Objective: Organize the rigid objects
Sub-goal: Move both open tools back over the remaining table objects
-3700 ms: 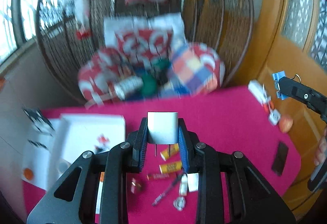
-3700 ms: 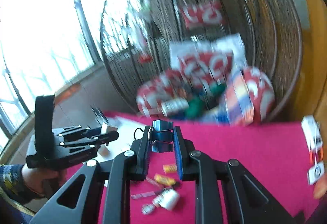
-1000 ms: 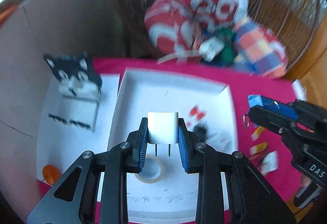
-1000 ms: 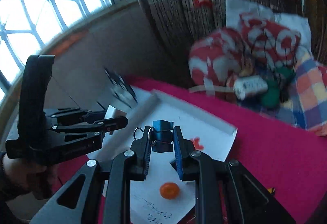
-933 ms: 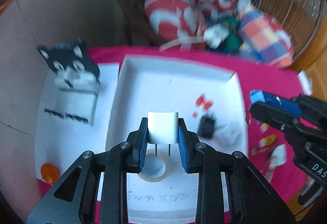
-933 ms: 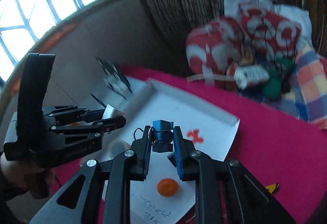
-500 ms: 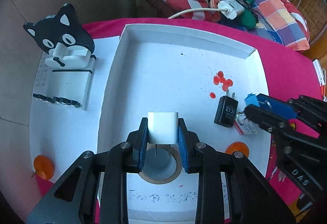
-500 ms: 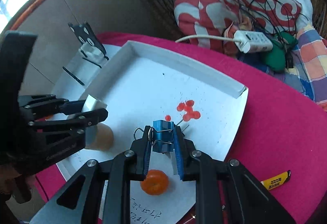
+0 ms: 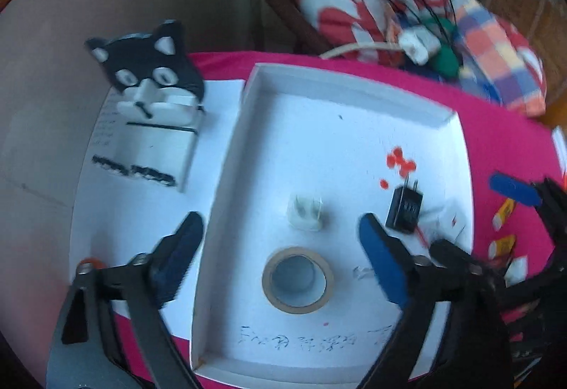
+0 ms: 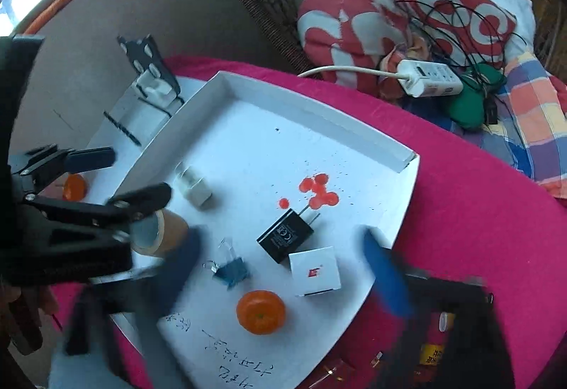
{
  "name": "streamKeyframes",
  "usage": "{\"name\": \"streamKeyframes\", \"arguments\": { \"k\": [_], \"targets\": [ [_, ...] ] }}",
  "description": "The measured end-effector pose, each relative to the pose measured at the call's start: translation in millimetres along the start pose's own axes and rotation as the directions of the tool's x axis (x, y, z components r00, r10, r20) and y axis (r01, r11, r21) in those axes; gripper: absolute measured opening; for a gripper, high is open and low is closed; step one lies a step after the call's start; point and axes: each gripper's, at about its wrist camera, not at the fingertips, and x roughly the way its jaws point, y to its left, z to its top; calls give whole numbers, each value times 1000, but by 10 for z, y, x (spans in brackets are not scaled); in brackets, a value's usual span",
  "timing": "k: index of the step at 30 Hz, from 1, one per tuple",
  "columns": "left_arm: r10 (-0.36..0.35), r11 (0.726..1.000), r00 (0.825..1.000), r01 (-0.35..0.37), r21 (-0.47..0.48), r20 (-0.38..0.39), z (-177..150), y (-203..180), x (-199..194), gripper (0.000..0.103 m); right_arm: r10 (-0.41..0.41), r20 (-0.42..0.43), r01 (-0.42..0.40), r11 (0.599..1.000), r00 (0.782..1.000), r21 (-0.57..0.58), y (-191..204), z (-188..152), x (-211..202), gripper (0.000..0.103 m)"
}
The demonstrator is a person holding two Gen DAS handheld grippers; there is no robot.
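A white tray point(image 9: 340, 80) lies on the pink tablecloth. My left gripper point(image 9: 280, 243) hangs above it, its jaws opening wide. The white plug adapter point(image 9: 305, 213) lies free on the tray floor between and just beyond the fingers, next to a tape roll point(image 9: 297, 279). My right gripper point(image 10: 283, 270) is also opening, its fingers blurred. The blue binder clip point(image 10: 230, 270) rests loose on the tray between them, nearer the left finger. Around it lie a black charger point(image 10: 285, 234), a small white box point(image 10: 313, 270) and an orange fruit point(image 10: 260, 311). The left gripper point(image 10: 117, 176) shows at the left edge.
A black-and-white cat-shaped stand point(image 9: 152, 80) stands on a white sheet left of the tray. A wicker chair with cushions and a power strip point(image 10: 430, 82) sits behind the table. Small packets point(image 9: 503, 211) lie on the cloth at the right.
Both grippers sank toward the tray and opened. The white plug left the left jaws and the blue clip left the right jaws; both now lie in the tray.
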Motion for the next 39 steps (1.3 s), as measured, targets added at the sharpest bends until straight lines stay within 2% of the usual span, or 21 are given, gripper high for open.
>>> {"name": "streamKeyframes", "arguments": {
  "k": [1,15,21,30,34,39],
  "targets": [
    [-7,1000,1000,7,-9,10,1,27,-36,102,-4,9,4,1000,1000,3,-11,-6,-22,103],
    [31,995,990,-17,-103,141,-121,87,-551,102,61,64,-59,998,996,-37,119,-80,-319,103],
    [18,988,980,14,-157,200,-184,56,-834,102,80,124,-75,996,989,-46,74,-154,-590,103],
    [18,988,977,15,-154,211,-308,-261,-1003,102,65,180,-60,998,982,-34,-198,-295,-989,103],
    [9,990,974,23,-137,228,-359,-479,-1105,102,82,262,-74,996,962,-41,-353,-392,-1287,103],
    [-10,993,965,39,-108,261,-379,-754,-1244,102,7,384,4,1000,924,-27,-577,-491,-1797,103]
  ]
}}
